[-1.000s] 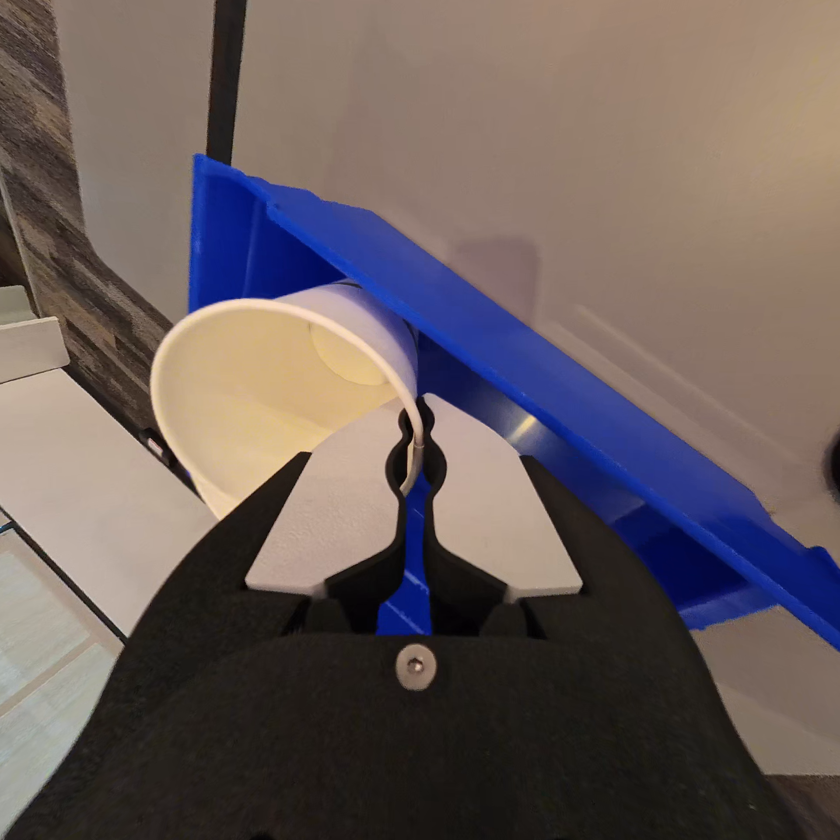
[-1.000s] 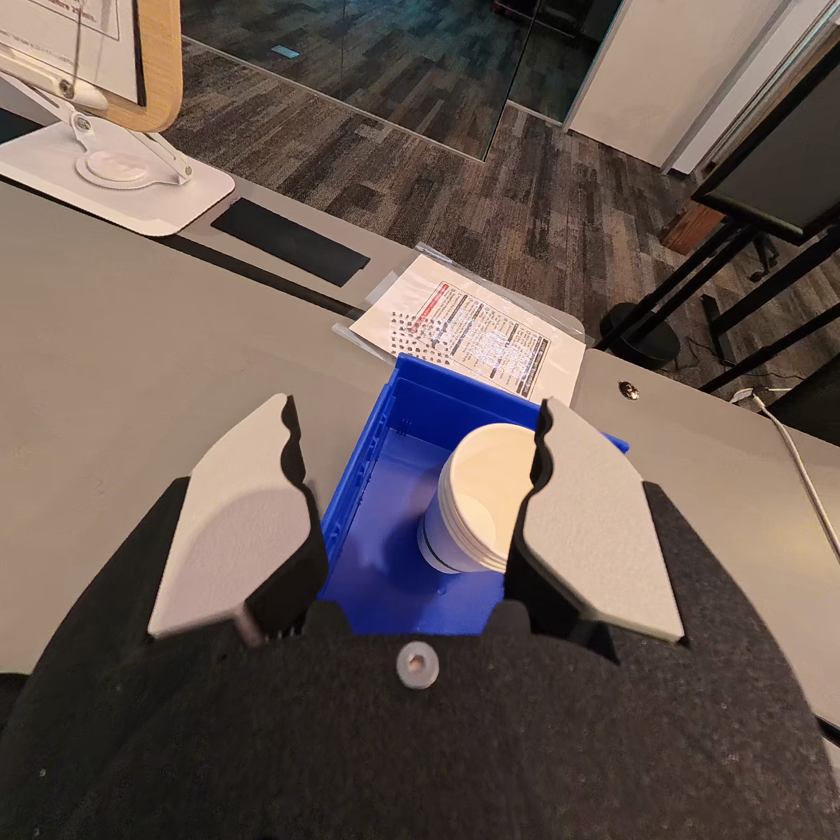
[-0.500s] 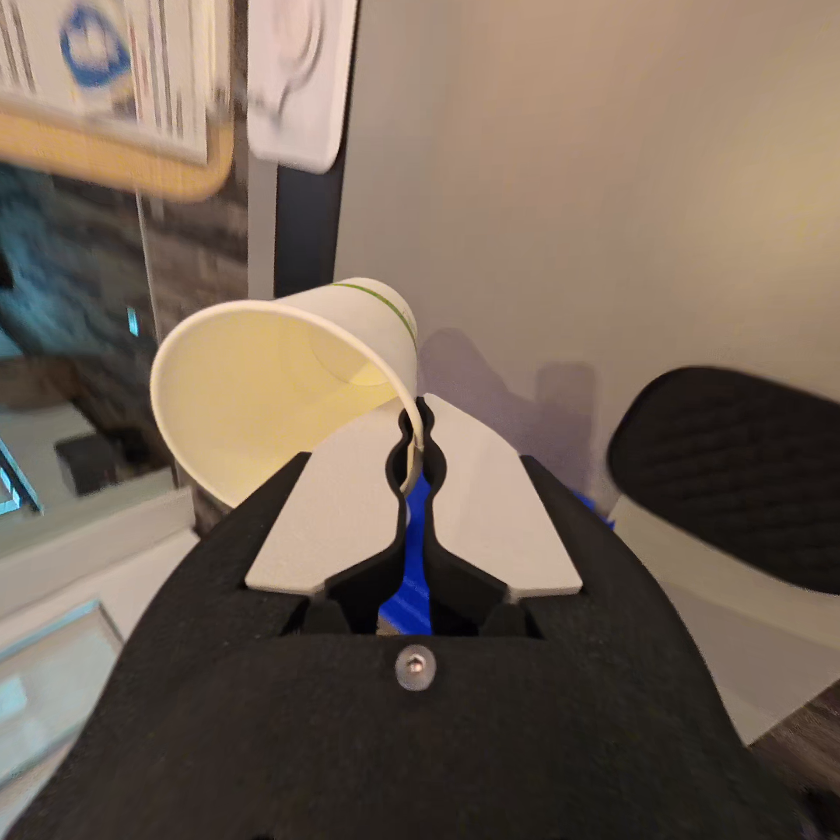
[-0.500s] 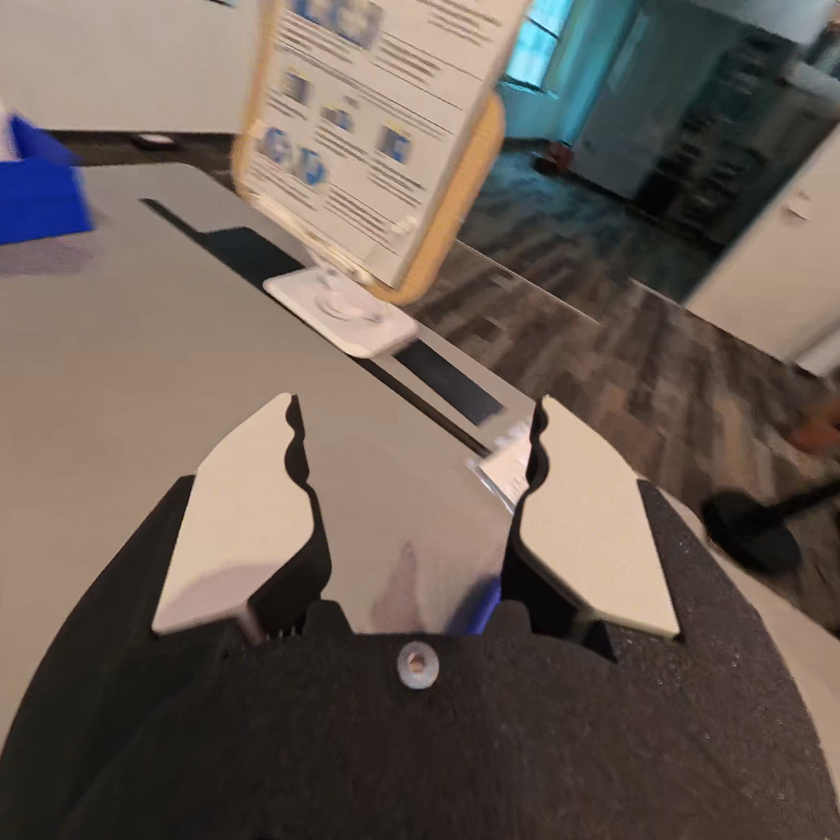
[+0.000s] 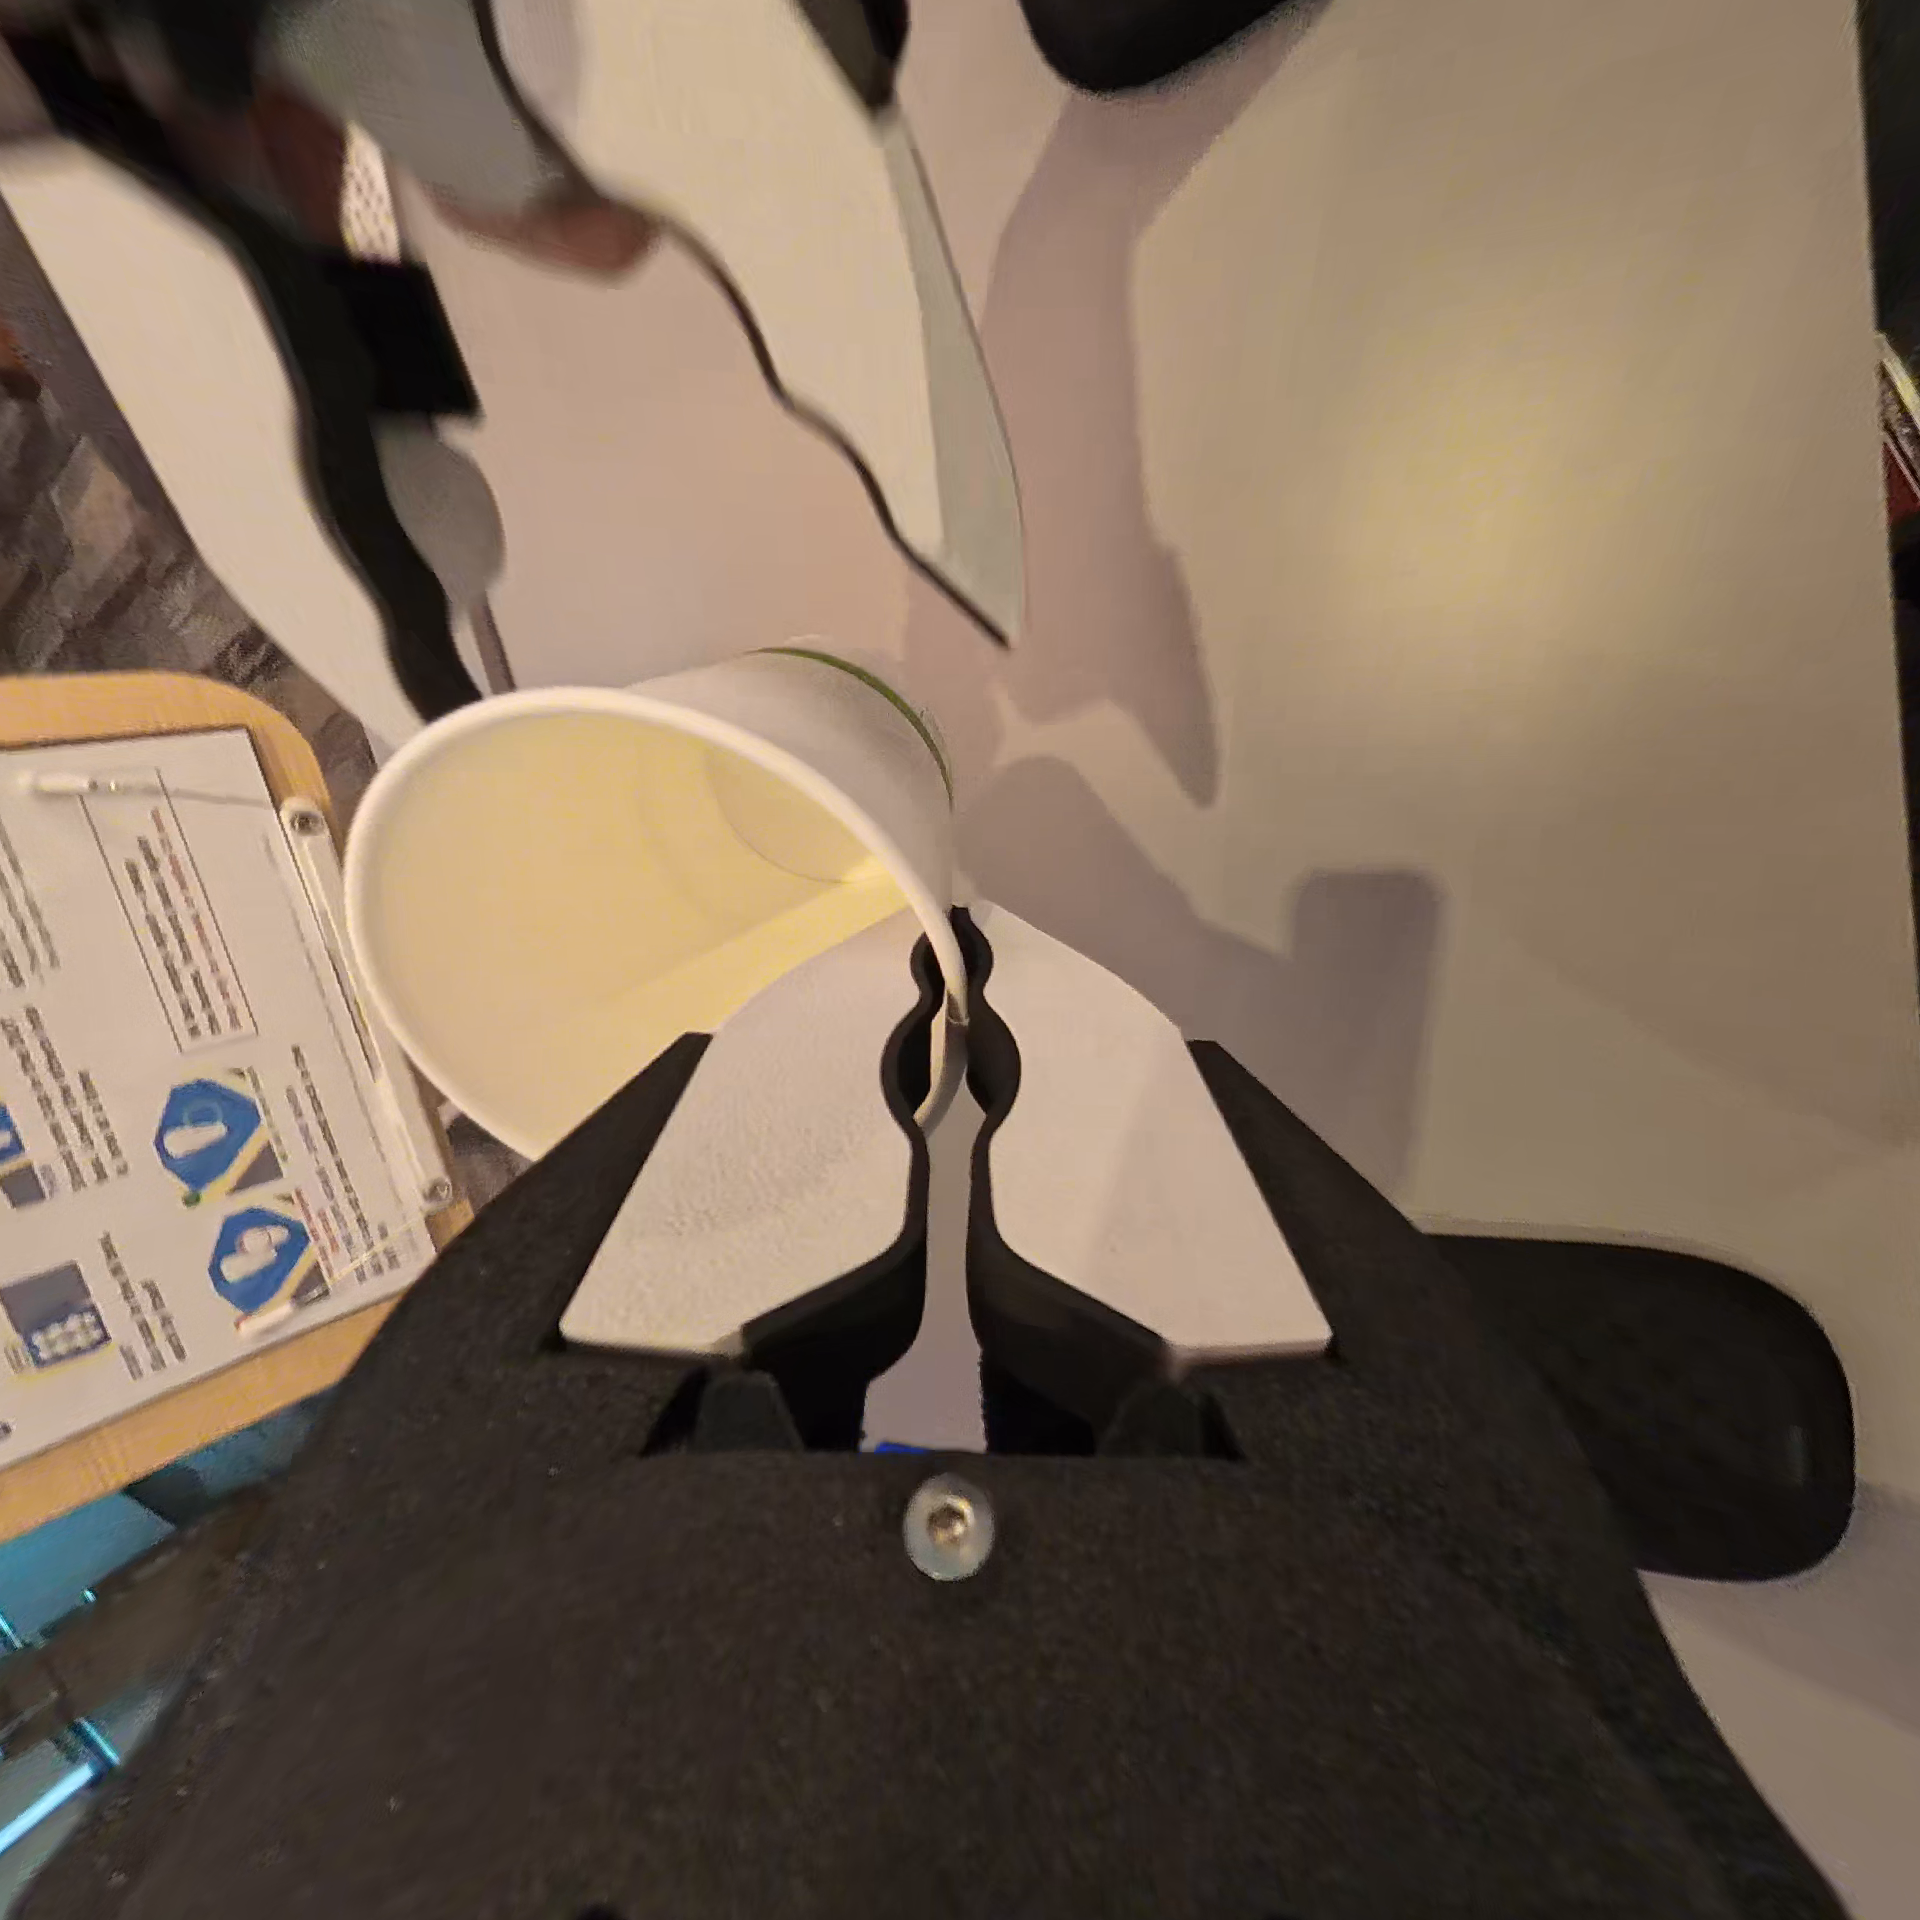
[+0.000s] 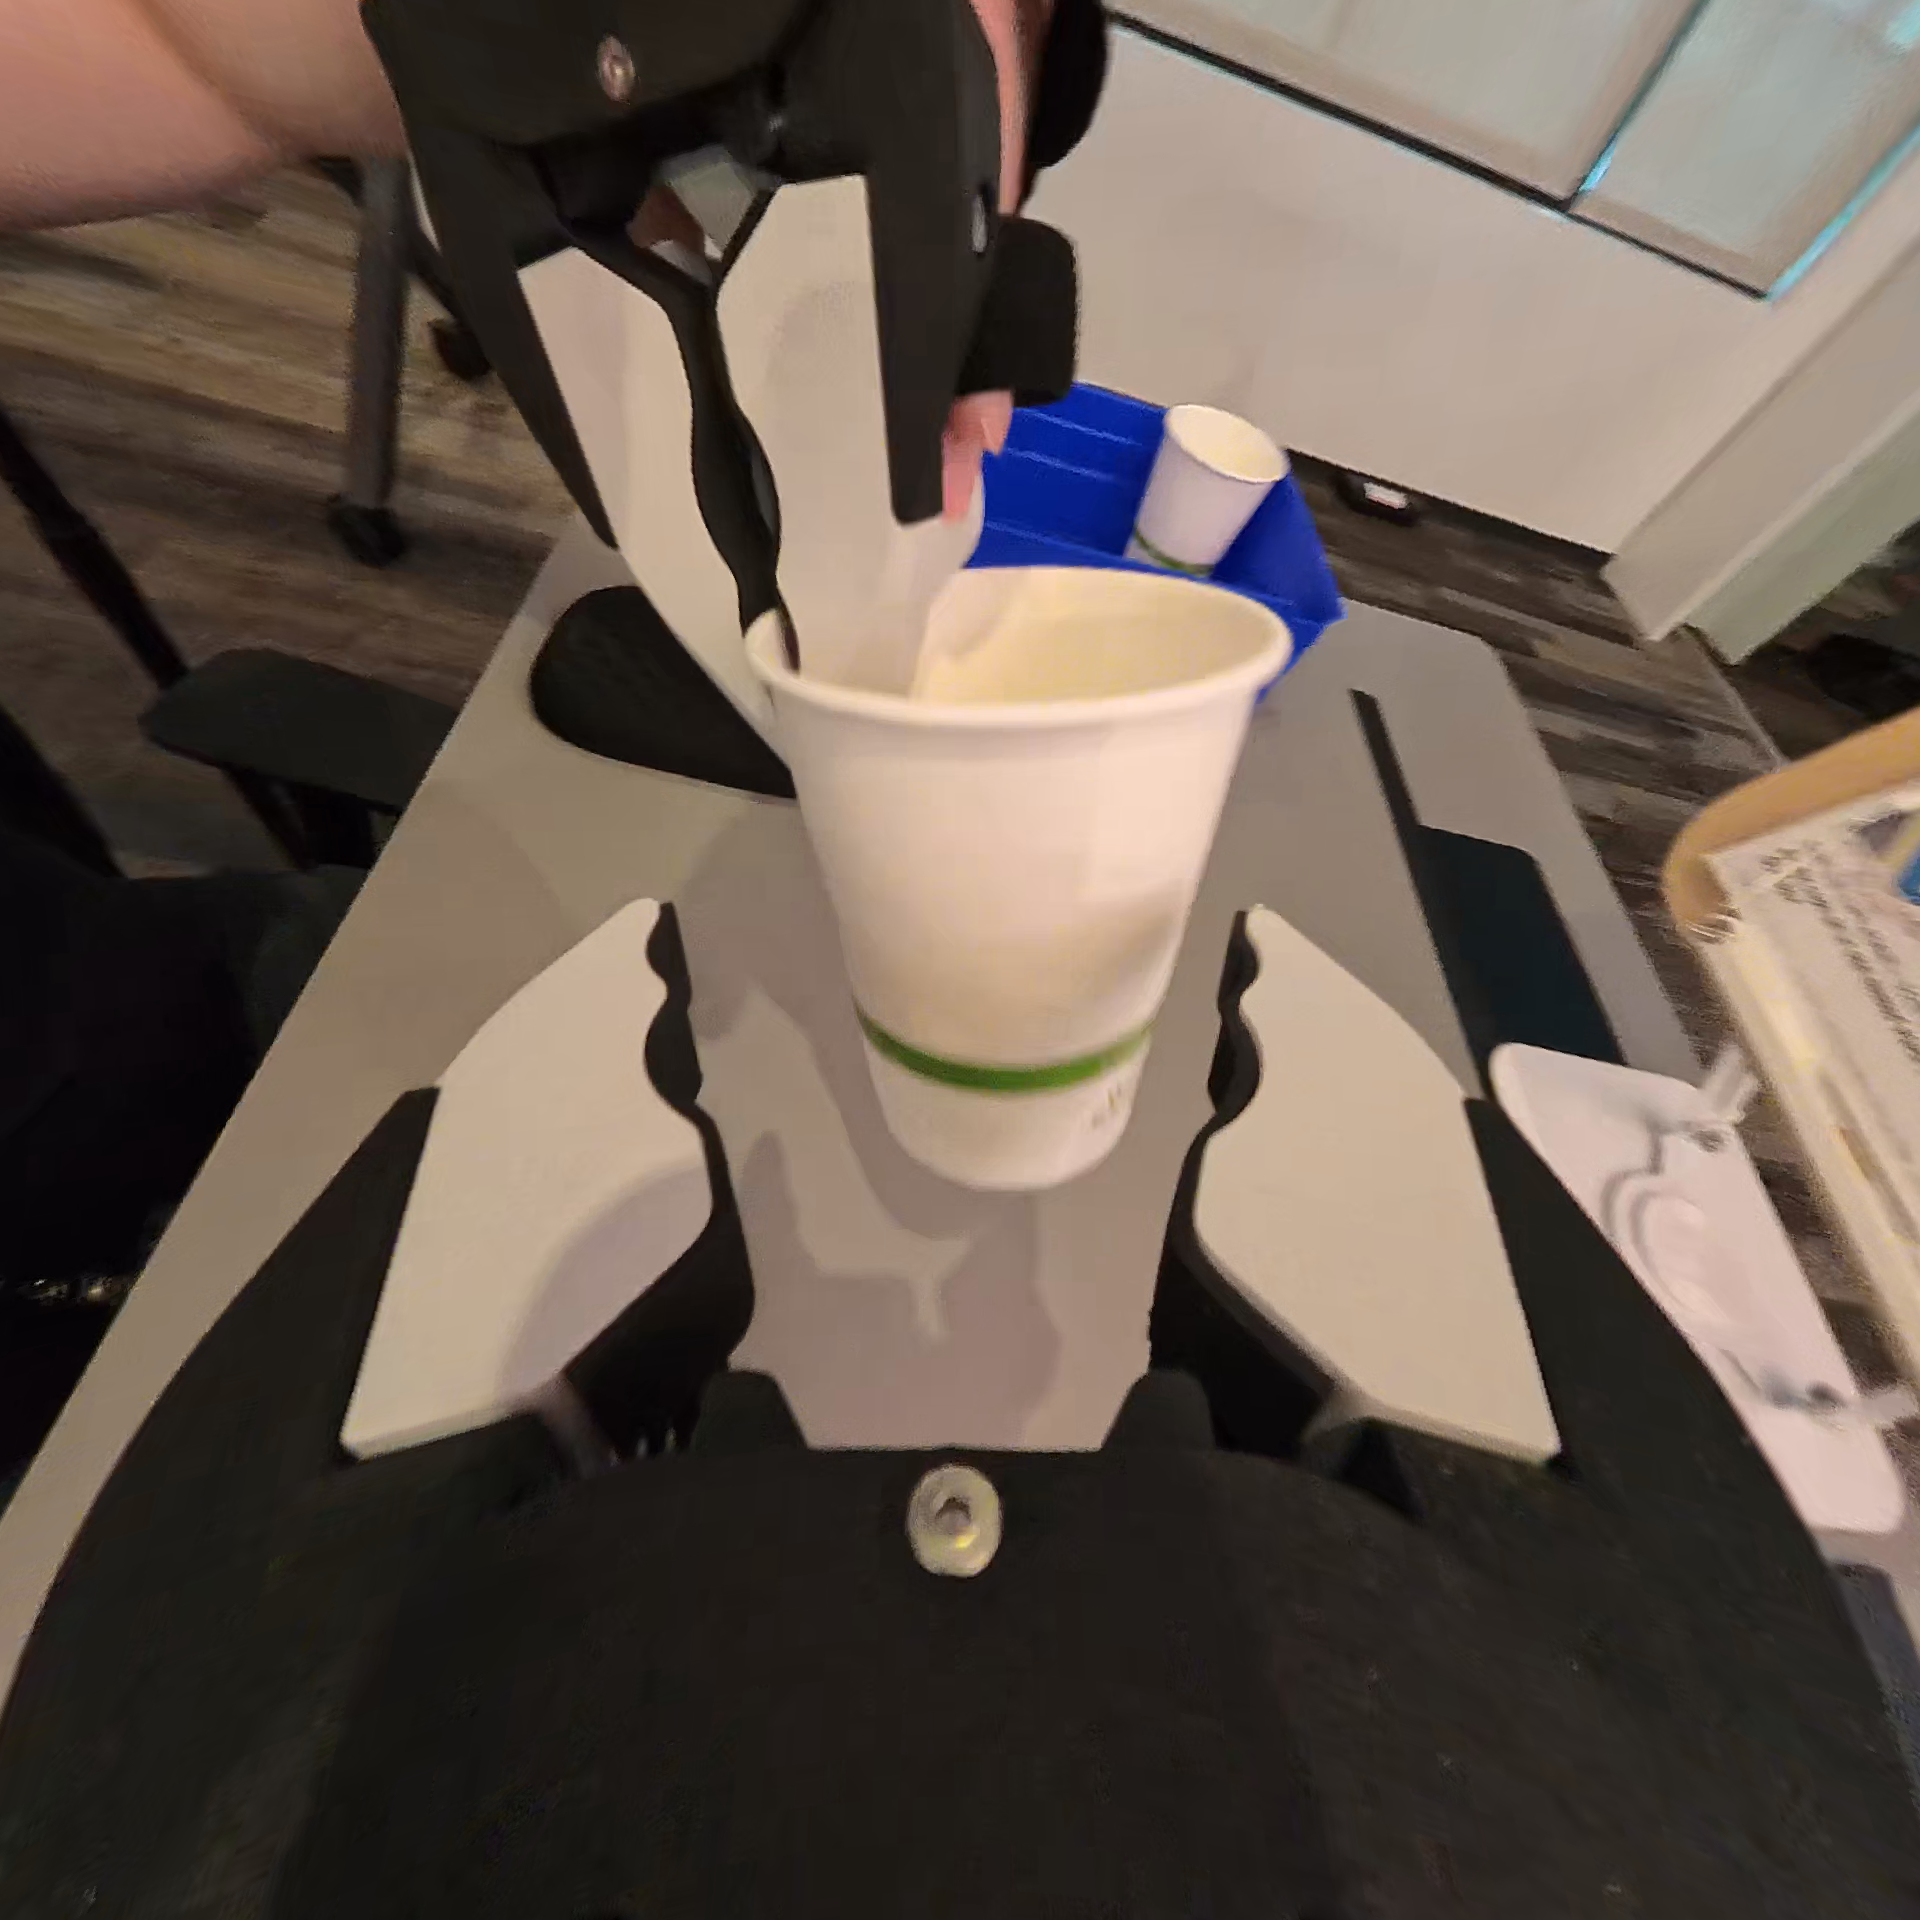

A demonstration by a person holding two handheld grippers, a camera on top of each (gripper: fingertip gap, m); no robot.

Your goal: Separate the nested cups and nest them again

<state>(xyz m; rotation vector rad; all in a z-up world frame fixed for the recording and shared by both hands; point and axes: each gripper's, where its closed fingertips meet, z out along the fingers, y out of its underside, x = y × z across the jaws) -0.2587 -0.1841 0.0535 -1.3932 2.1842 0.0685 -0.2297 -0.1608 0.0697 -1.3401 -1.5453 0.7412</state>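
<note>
Grey table [image 6: 582,935] — left gripper [image 5: 954,1003] pinching cup [image 5: 644,883] rim; right gripper [image 6: 956,1039] agape

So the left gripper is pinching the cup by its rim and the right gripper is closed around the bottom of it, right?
Not quite. The left gripper does pinch the cup by its rim, but the right gripper is open, one finger on each side of the cup's base without gripping it, as the right wrist view shows.
</note>
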